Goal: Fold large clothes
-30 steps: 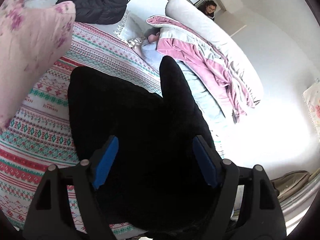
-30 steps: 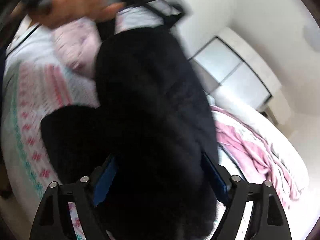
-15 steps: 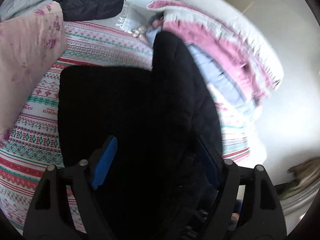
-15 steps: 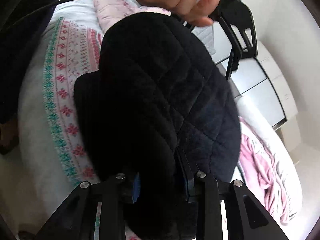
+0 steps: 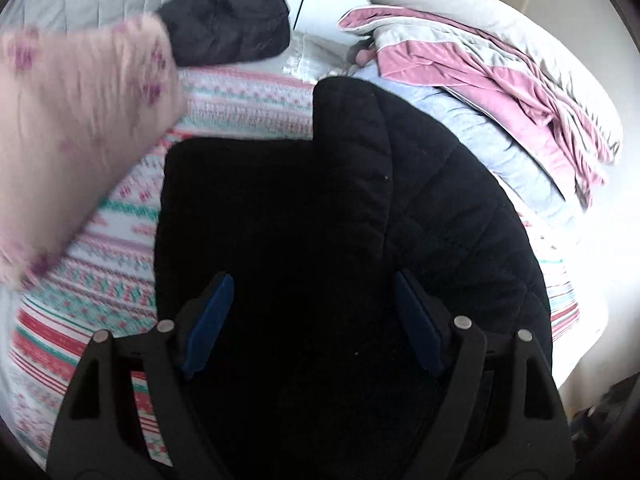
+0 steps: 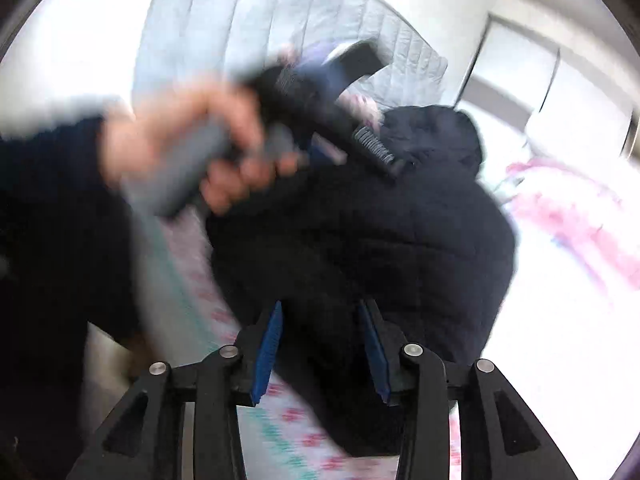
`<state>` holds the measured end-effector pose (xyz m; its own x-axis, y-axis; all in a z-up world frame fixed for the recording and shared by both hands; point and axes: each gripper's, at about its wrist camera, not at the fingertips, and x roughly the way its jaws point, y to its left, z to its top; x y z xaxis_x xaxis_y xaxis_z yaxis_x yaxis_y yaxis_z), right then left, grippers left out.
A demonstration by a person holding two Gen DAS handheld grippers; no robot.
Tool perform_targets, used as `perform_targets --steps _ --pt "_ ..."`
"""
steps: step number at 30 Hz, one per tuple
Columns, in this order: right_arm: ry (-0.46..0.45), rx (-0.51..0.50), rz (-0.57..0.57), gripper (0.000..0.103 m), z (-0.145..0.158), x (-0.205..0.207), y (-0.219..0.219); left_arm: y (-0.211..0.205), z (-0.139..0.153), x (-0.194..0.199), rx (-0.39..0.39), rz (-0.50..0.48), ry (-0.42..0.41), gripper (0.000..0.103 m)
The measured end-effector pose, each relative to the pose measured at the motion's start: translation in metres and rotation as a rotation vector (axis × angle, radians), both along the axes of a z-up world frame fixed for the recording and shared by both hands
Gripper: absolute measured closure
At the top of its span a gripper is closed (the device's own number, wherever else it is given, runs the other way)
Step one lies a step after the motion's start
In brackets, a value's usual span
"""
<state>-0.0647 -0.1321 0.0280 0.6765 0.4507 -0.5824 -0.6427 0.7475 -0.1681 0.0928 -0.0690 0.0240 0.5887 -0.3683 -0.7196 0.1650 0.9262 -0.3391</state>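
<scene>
A large black quilted jacket (image 5: 340, 208) lies on the patterned bedspread (image 5: 100, 288). In the left wrist view my left gripper (image 5: 312, 300) hovers over it with its blue pads (image 5: 208, 316) wide apart, holding nothing. In the right wrist view the same jacket (image 6: 400, 232) is blurred. My right gripper (image 6: 322, 328) has its jaws partly apart around a fold of the jacket's near edge. The person's hand holding the left gripper (image 6: 320, 112) shows above the jacket.
A pink floral pillow (image 5: 72, 120) lies at the left. Another dark jacket (image 5: 228, 24) sits at the head of the bed. A pink and grey blanket (image 5: 500, 76) over a pale blue garment (image 5: 500, 148) lies at the right, with a white bolster (image 5: 480, 12) behind.
My right gripper was clamped on the jacket half a second ago and its jaws now stand wider. The right view has swung towards the headboard. My left gripper has stayed open over the jacket.
</scene>
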Motion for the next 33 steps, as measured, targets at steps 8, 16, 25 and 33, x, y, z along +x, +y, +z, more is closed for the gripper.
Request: perform_targets --steps 8,16,25,33 --pt "0.209 0.295 -0.346 0.046 0.033 0.114 -0.045 0.003 -0.014 0.003 -0.056 -0.008 0.017 0.017" --pt "0.312 0.226 -0.397 0.046 0.033 0.215 -0.026 0.002 -0.017 -0.001 -0.040 0.006 0.003 0.016" --pt "0.389 0.092 -0.387 0.046 -0.008 0.229 -0.028 0.002 -0.020 0.019 -0.045 0.005 0.113 0.017" --pt "0.334 0.177 -0.428 0.046 0.000 0.204 -0.046 0.071 0.002 0.040 -0.160 0.078 0.230 0.018"
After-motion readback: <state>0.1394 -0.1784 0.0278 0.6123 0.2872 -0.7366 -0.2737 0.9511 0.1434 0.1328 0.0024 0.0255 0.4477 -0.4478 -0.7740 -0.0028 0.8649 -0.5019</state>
